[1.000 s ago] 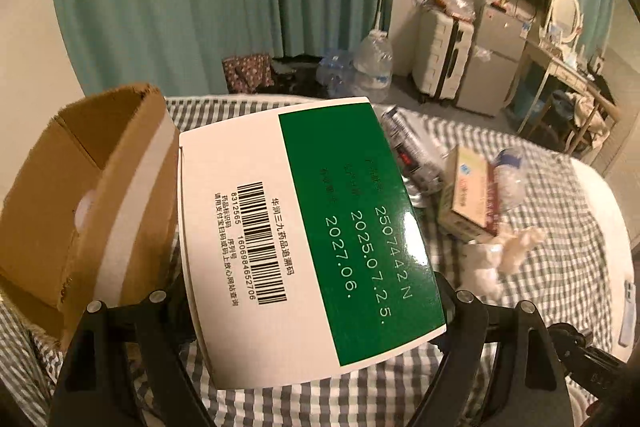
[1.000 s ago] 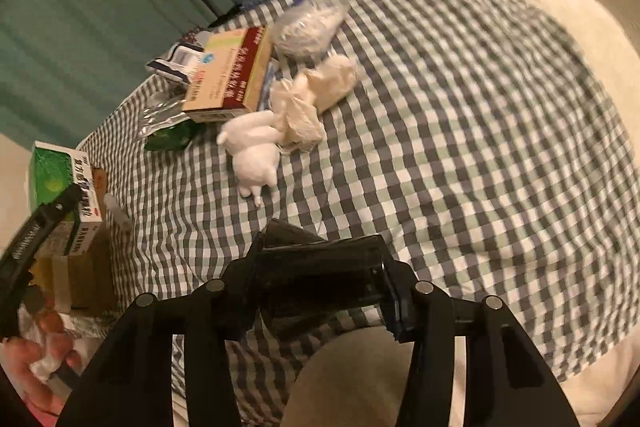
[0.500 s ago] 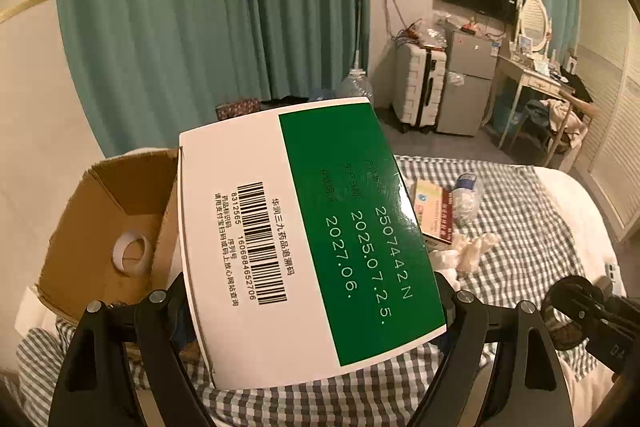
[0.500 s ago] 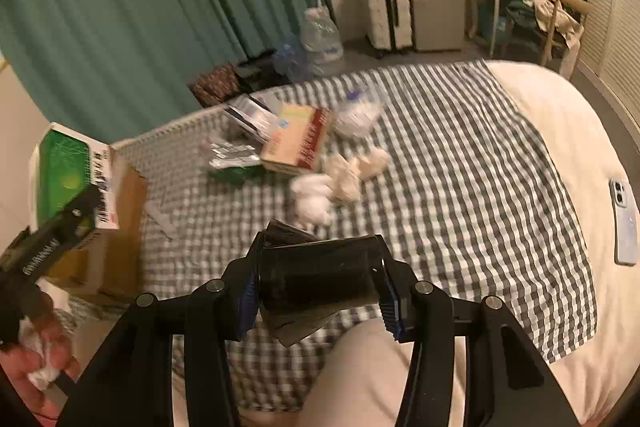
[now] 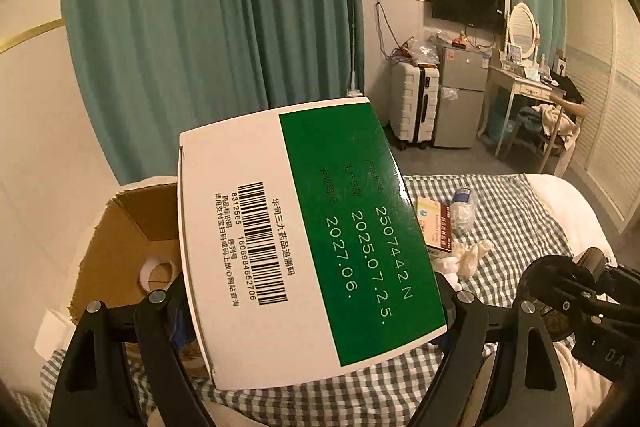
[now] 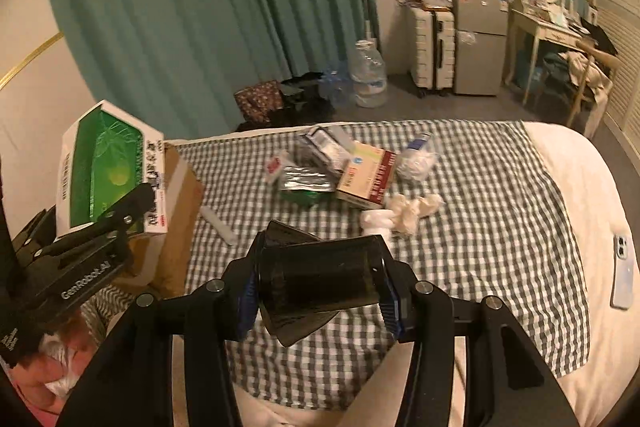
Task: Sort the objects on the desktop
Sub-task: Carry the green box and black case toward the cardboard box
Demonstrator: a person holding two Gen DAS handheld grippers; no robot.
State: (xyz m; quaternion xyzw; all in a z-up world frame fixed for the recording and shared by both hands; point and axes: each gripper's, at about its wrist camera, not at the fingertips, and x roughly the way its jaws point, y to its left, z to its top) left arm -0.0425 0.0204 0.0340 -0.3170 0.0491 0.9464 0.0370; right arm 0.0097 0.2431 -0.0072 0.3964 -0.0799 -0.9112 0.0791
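left gripper (image 5: 316, 311) raised, fingers pinching the green box (image 5: 308, 239); right gripper (image 6: 320, 291) fingers clamp a dark cylinder (image 6: 320, 283).

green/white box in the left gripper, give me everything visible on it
The green-and-white box is a flat printed-card medicine carton, clamped at its sides by the left gripper and held in the air above the open cardboard box. The left wrist view shows a white panel with barcode and Chinese text, plus a green panel printed 2507442N, 2025.07.25., 2027.06. In the right wrist view its broad face is green with a white border. It looks closed and undamaged, touching only the fingers.
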